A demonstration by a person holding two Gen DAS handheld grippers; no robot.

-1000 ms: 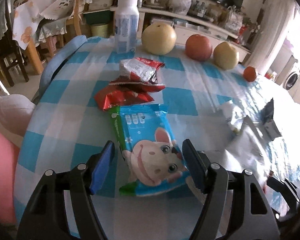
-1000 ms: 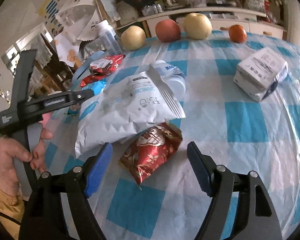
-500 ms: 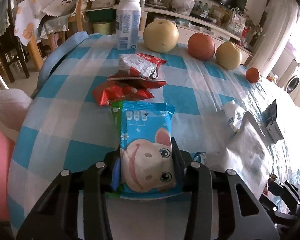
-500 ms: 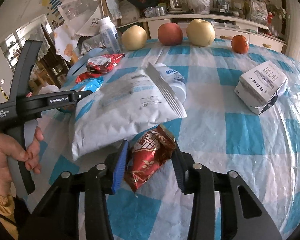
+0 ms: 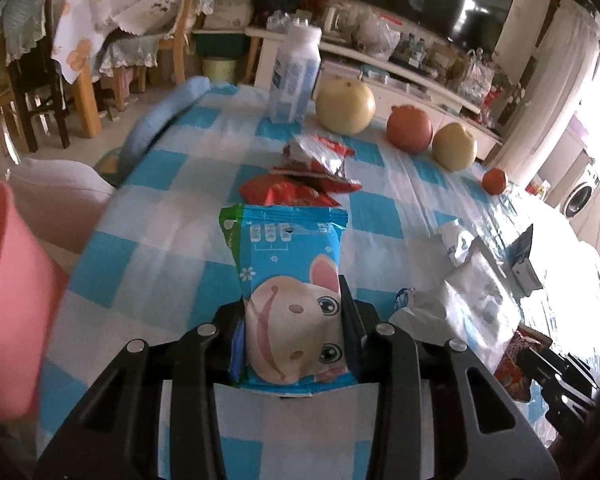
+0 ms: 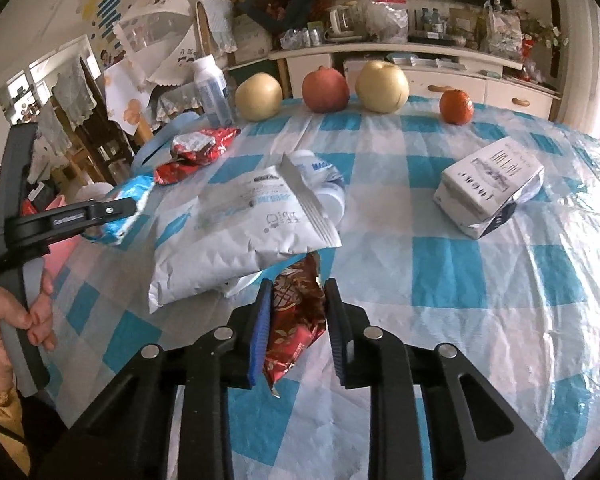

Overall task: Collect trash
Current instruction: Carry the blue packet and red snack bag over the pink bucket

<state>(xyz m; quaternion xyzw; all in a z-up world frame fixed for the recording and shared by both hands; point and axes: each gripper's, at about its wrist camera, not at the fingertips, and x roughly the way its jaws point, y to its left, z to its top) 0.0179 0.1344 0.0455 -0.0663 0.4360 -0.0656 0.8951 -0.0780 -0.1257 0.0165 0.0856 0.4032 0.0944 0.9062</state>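
Blue wrapper now clamped and lifted, right gripper closing on red wrapper

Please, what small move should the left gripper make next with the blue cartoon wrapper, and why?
Probably carry it sideways toward the pink bin and let go there. The left gripper is shut on the blue wrapper, which seems already raised off the checked tablecloth, and the bin stands just off the table edge on that side. The right gripper is closing on a red wrapper.

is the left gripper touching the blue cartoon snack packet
Touching. In the left wrist view the left gripper is shut on the blue cartoon snack packet: both fingers press its sides, pinching the wrapper narrow between them.
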